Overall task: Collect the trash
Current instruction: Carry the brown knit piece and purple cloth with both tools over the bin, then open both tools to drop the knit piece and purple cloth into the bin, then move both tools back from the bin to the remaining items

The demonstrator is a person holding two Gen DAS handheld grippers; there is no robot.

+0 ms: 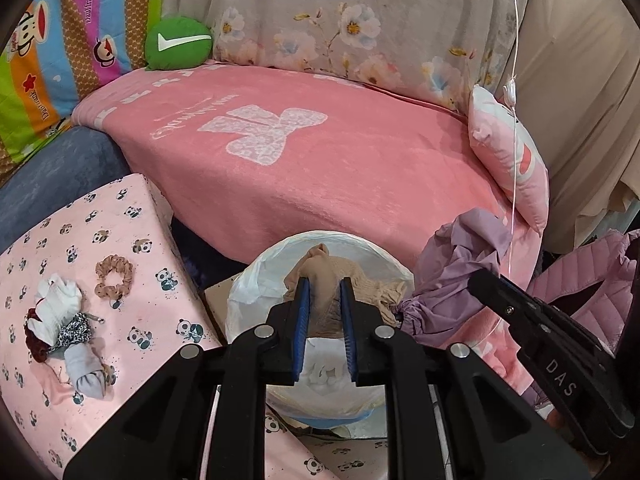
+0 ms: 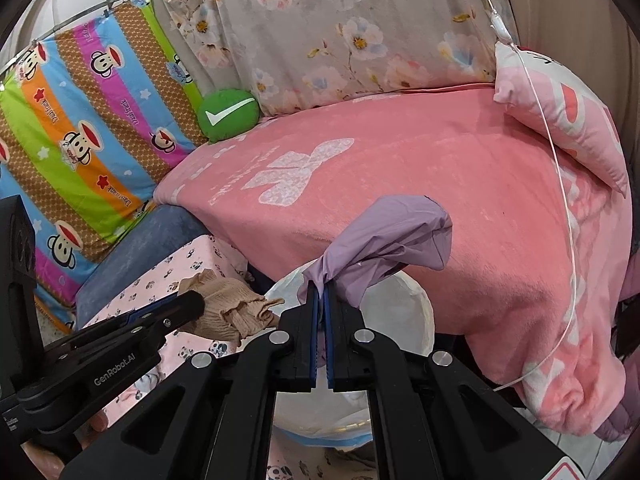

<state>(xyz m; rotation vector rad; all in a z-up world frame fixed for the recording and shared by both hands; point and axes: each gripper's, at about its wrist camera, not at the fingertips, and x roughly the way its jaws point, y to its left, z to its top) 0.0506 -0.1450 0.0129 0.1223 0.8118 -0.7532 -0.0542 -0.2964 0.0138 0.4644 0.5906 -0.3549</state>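
My left gripper (image 1: 324,284) is shut on a tan stocking (image 1: 320,268) and holds it over the white-lined trash bin (image 1: 256,272). The stocking (image 2: 228,304) and the left gripper's fingers (image 2: 188,304) also show at the left of the right wrist view. My right gripper (image 2: 321,290) is shut on a crumpled purple cloth (image 2: 392,232), held above the bin's rim (image 2: 416,304). In the left wrist view the purple cloth (image 1: 460,264) hangs just right of the bin.
A pink panda-print box (image 1: 132,248) at the left carries a tan scrunchie (image 1: 114,278), a white sock (image 1: 56,308) and a grey sock (image 1: 86,376). A pink blanket (image 1: 312,168) covers the bed behind, with a pink pillow (image 1: 508,152) and a thin white cord (image 1: 514,120).
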